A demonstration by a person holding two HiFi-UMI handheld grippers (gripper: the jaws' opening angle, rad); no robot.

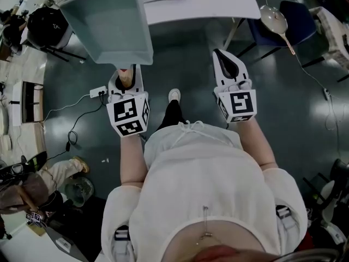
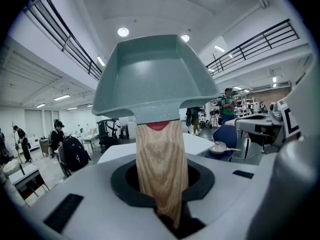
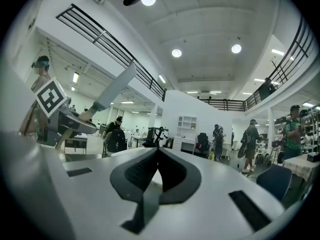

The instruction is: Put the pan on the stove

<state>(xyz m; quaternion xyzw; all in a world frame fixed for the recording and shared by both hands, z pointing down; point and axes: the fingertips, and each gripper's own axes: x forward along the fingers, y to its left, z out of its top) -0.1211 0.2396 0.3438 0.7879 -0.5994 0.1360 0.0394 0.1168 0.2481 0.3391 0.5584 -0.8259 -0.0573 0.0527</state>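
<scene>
Gripping the pan (image 1: 109, 21) by its wooden handle (image 2: 160, 169), our left gripper (image 1: 126, 76) had its jaws clamped on the wood. In the left gripper view the handle rose straight out of the dark throat between them. The pan itself was a grey-green, square-cornered one. It was held up in the air at twelve o'clock from that gripper, with its hollow side turned toward us. In the head view it filled the eleven o'clock part of the picture, and its far rim overlapped the edge of the white table (image 1: 207, 1) at twelve o'clock. We could not tell whether the two touched. A small red patch showed where the handle met the pan body.

Our right gripper (image 1: 226, 61) hung at about one o'clock from our body, level with the left one and well apart from it. Its jaws were together with nothing between them, as its own view showed plainly. From that view we saw the left gripper's marker cube (image 3: 50, 98) at nine o'clock and the pan edge-on, slanting up toward eleven.

A blue chair (image 1: 292, 15) stood at one o'clock beside the table, with a small pale pan (image 1: 274, 19) lying on its seat. Below both grippers lay the dark floor (image 1: 191, 64), and one shoe (image 1: 174, 95) showed between them.
</scene>
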